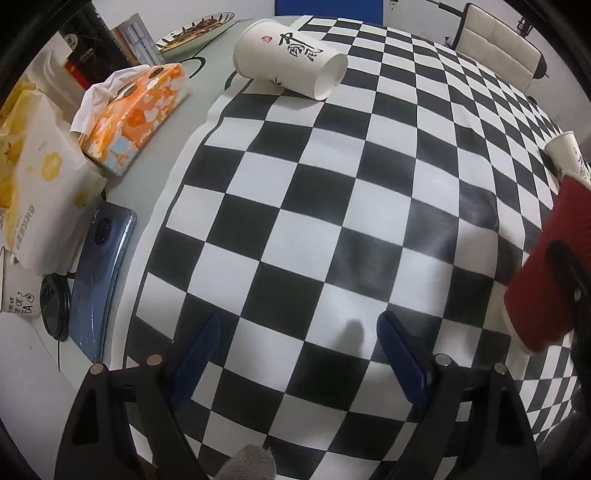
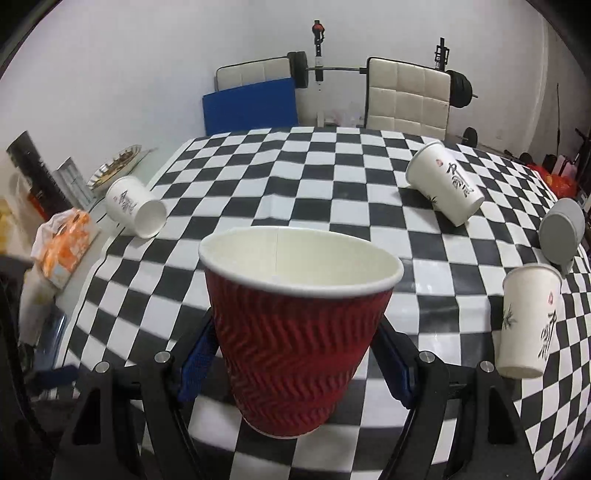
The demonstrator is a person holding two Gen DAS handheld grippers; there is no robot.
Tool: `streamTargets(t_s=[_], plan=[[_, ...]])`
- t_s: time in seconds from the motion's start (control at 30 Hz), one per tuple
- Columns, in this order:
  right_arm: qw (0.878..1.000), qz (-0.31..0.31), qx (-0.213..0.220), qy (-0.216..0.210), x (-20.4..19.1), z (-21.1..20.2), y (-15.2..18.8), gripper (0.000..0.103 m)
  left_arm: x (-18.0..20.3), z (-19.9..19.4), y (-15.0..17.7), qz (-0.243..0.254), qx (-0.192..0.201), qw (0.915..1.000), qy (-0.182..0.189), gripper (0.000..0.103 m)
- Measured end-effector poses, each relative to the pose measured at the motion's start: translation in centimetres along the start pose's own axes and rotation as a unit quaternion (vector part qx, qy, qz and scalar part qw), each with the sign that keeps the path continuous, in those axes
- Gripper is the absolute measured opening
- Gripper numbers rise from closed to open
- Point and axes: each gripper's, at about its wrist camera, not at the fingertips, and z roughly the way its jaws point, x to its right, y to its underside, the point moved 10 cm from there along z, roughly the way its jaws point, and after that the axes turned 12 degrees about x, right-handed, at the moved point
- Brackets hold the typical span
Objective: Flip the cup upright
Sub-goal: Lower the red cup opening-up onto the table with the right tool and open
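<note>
A red ribbed paper cup (image 2: 295, 332) stands upright, mouth up, between the blue pads of my right gripper (image 2: 295, 365), which is shut on its lower body, just above the checkered cloth (image 2: 295, 177). The same red cup (image 1: 550, 266) shows at the right edge of the left wrist view. My left gripper (image 1: 297, 354) is open and empty over the cloth. A white printed cup (image 1: 291, 59) lies on its side at the far left of the cloth, also in the right wrist view (image 2: 135, 206).
A second white cup (image 2: 445, 182) lies on its side at the far right. A third white cup (image 2: 528, 321) stands upside down at the right, next to a grey cup (image 2: 561, 230) on its side. Tissue packs (image 1: 133, 110), a phone (image 1: 99, 280) and a plate (image 1: 192, 31) lie left of the cloth.
</note>
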Motion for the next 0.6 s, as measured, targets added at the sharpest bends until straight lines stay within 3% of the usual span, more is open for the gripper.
streamTargets(t_s=[0.33, 0.6], plan=[[1.0, -0.018, -0.005, 0.006, -0.2, -3.3, 2.3, 0.081, 0.1, 0.2, 1.4, 0.016, -0.002, 0.9997, 0.016, 0.087], [0.999, -0.019, -0.013, 0.03, 0.2, -4.7, 3.9, 0.089, 0.1, -2.0, 2.1, 0.025, 0.022, 0.9992, 0.022, 0.087]])
